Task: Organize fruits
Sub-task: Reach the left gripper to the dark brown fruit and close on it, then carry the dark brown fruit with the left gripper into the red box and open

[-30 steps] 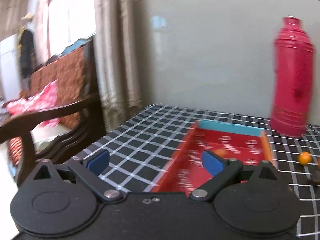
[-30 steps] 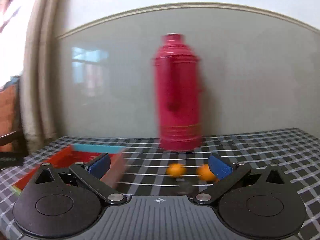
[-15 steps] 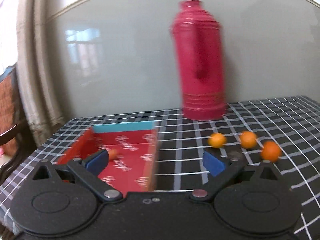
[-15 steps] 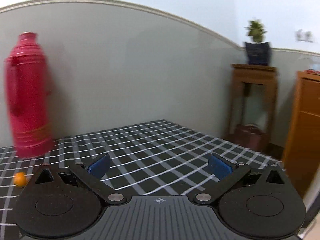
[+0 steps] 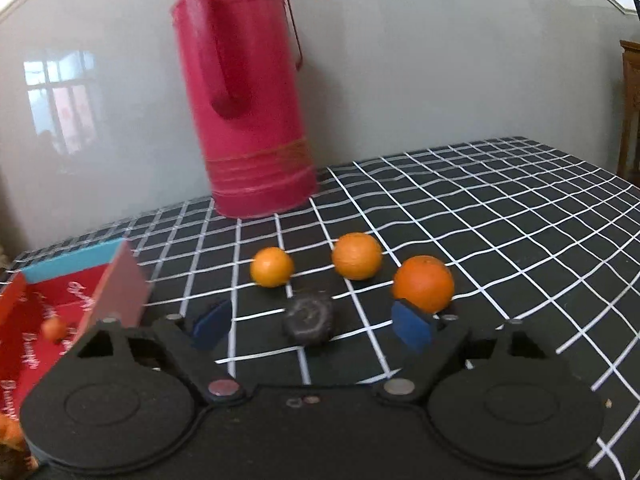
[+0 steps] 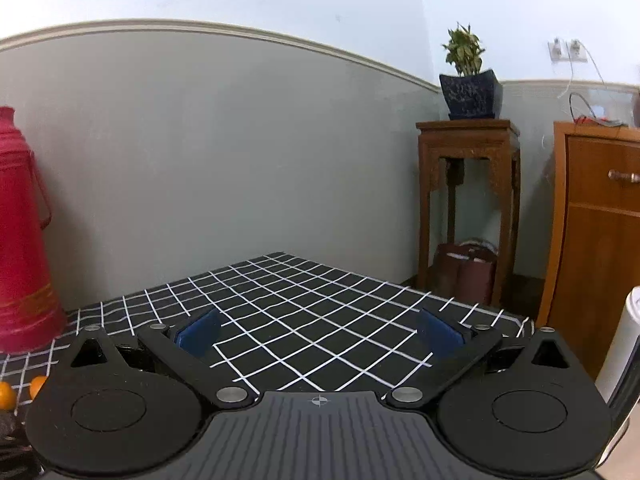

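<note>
Blur smears the red box at 9 o'clock in the left wrist view, and its lettering is hard to read; a small orange fruit sits inside it, partly fuzzy. Another orange scrap at the bottom-left edge is cut off, too little to name. The left gripper stands wide, holding nothing, over a dark lumpy object I cannot identify. Beyond it, 3 oranges lie in a row on the checked tablecloth: the left orange at 11 o'clock, the middle orange at 12, the right orange at 1, just behind the right pad. The pink thermos stands at 12, top cropped. Since 0.5 s ago, this view has closed in on the oranges. The right gripper is spread wide too, empty, level over bare cloth; its view has barely shifted, the potted plant at 1 o'clock.
</note>
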Available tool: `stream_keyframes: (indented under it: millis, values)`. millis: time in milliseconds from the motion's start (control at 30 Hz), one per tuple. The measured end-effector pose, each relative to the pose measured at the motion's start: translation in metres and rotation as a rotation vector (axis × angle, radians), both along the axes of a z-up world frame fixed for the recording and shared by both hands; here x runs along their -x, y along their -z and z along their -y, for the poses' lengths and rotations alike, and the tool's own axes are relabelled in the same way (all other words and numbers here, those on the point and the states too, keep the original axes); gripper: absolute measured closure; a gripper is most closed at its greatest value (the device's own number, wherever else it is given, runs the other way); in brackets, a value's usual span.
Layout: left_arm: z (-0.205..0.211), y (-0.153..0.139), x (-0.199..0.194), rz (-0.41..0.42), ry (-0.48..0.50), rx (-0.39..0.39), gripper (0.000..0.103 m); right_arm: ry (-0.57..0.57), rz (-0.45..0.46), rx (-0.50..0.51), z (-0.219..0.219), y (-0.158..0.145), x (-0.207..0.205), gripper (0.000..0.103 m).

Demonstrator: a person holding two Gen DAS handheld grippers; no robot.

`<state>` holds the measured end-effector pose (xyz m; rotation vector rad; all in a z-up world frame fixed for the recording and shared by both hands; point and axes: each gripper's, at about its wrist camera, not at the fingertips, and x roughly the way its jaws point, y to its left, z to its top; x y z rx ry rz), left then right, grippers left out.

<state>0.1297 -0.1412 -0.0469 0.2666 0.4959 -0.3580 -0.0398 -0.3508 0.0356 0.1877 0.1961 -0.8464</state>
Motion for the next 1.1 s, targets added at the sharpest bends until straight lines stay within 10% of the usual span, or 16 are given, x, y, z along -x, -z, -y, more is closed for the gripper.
stream_keyframes:
  millis: [200, 1100]
  values:
    - [-0.003, 0.012, -0.028, -0.145, -0.019, 0.046, 0.075, -0.051, -0.015, -0.055, 0.001, 0.001, -0.003, 0.000]
    - [-0.099, -0.043, 0.008, 0.014, -0.233, 0.128, 0.075, -0.165, -0.030, -0.098, -0.031, 0.006, -0.025, 0.000]
